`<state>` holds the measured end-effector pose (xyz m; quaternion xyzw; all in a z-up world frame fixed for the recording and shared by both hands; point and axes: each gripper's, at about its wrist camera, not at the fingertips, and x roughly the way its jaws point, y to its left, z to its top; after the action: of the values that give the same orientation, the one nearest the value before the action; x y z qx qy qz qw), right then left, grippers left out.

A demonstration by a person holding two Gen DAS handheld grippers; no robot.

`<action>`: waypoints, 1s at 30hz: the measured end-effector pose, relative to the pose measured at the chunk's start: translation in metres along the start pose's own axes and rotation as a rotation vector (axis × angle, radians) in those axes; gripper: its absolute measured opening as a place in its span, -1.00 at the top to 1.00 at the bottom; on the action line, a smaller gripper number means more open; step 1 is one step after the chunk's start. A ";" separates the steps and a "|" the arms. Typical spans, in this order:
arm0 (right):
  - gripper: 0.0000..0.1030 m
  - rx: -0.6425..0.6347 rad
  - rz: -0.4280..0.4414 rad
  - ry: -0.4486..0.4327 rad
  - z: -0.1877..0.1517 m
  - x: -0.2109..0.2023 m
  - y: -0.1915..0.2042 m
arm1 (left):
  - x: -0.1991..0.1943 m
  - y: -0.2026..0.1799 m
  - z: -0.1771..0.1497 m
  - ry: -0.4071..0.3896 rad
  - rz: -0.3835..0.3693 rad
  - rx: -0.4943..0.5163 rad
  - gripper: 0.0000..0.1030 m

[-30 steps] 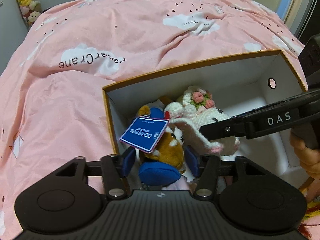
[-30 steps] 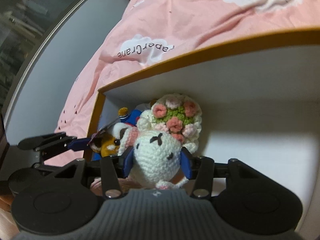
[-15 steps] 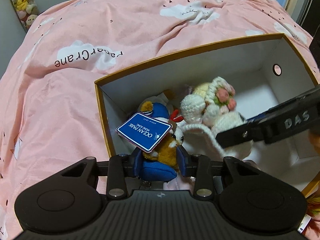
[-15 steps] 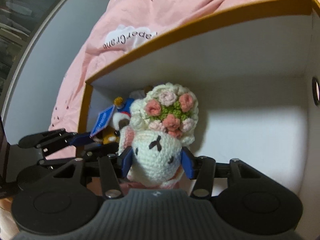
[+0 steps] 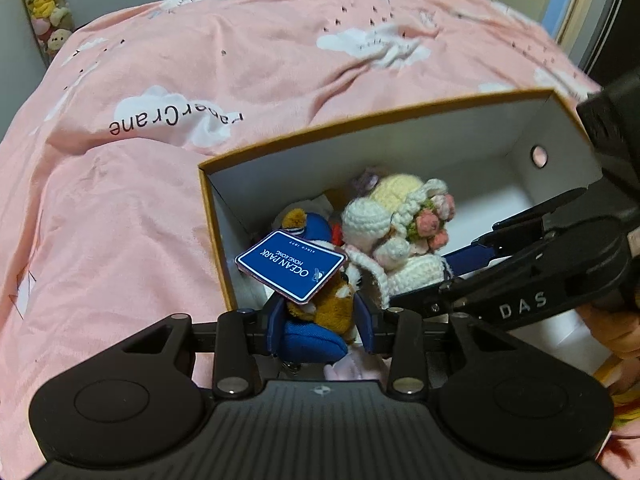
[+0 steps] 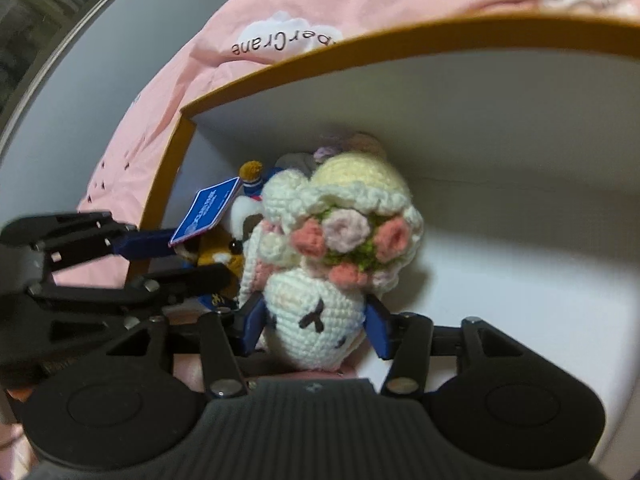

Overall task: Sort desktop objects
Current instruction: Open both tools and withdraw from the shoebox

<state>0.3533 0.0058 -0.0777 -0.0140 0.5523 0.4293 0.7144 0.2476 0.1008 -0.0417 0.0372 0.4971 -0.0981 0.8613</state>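
Observation:
An open cardboard box (image 5: 360, 124) with white inner walls stands on the bed. My left gripper (image 5: 320, 320) is at the box's near left corner. Its pads press on the blue-clothed lower part of a brown plush toy (image 5: 336, 308) that carries a blue Ocean Park tag (image 5: 290, 266), while the jaws are opening slightly. My right gripper (image 6: 314, 324) reaches in from the right with a white crochet sheep (image 6: 316, 312) wearing a flower wreath between its pads. Those jaws are opening too, and the pads still touch the sheep's head. The sheep (image 5: 400, 232) leans against the plush.
A pink quilt (image 5: 168, 208) with white clouds surrounds the box. More small toys, one purple (image 5: 368, 178), lie behind the sheep. The box floor to the right is bare white. A hand (image 5: 608, 328) holds the right gripper. Stacked plush toys (image 5: 44, 4) hang at the far left.
The left jaws narrowed onto the brown plush. The right gripper rolled and sank a little deeper into the box with the sheep, whose wreath now tips toward the far wall.

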 end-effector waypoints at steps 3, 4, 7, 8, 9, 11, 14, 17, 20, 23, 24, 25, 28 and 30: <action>-0.23 -0.052 -0.024 -0.013 -0.001 -0.010 0.010 | -0.014 0.003 -0.002 -0.041 -0.016 -0.009 0.17; -0.25 -0.063 -0.024 -0.020 -0.001 -0.014 0.012 | -0.016 0.002 -0.002 -0.048 -0.020 -0.004 0.19; -0.24 -0.090 -0.055 -0.051 0.001 -0.026 0.019 | -0.018 -0.005 0.003 -0.050 -0.007 0.038 0.28; -0.22 -0.097 -0.074 -0.073 0.002 -0.031 0.021 | -0.016 -0.007 0.005 -0.046 0.001 0.054 0.29; -0.21 -0.104 -0.087 -0.091 0.003 -0.035 0.022 | -0.012 -0.009 0.008 -0.036 0.014 0.064 0.32; -0.05 -0.099 -0.111 -0.113 0.006 -0.039 0.022 | -0.002 -0.011 0.012 -0.022 0.034 0.069 0.34; 0.10 -0.072 -0.132 -0.109 0.011 -0.036 0.018 | 0.007 -0.015 0.017 0.000 0.067 0.075 0.34; 0.23 -0.062 -0.147 -0.092 0.012 -0.028 0.014 | 0.011 -0.019 0.016 0.016 0.091 0.098 0.34; 0.24 -0.055 -0.134 -0.088 0.012 -0.021 0.011 | 0.015 -0.023 0.012 0.027 0.112 0.126 0.34; 0.25 -0.061 -0.130 -0.086 0.017 -0.018 0.014 | 0.018 -0.025 0.011 0.037 0.122 0.145 0.34; 0.26 -0.066 -0.130 -0.081 0.018 -0.016 0.015 | 0.019 -0.026 0.012 0.041 0.123 0.146 0.34; 0.26 -0.072 -0.132 -0.075 0.019 -0.014 0.017 | 0.020 -0.026 0.012 0.046 0.125 0.146 0.34; 0.26 -0.095 -0.154 -0.066 0.019 -0.008 0.023 | 0.024 -0.026 0.011 0.057 0.128 0.149 0.34; 0.26 -0.085 -0.154 -0.066 0.019 -0.006 0.022 | 0.024 -0.025 0.010 0.054 0.128 0.145 0.34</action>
<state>0.3541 0.0258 -0.0555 -0.0728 0.5071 0.3963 0.7619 0.2630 0.0717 -0.0569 0.1337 0.5084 -0.0778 0.8471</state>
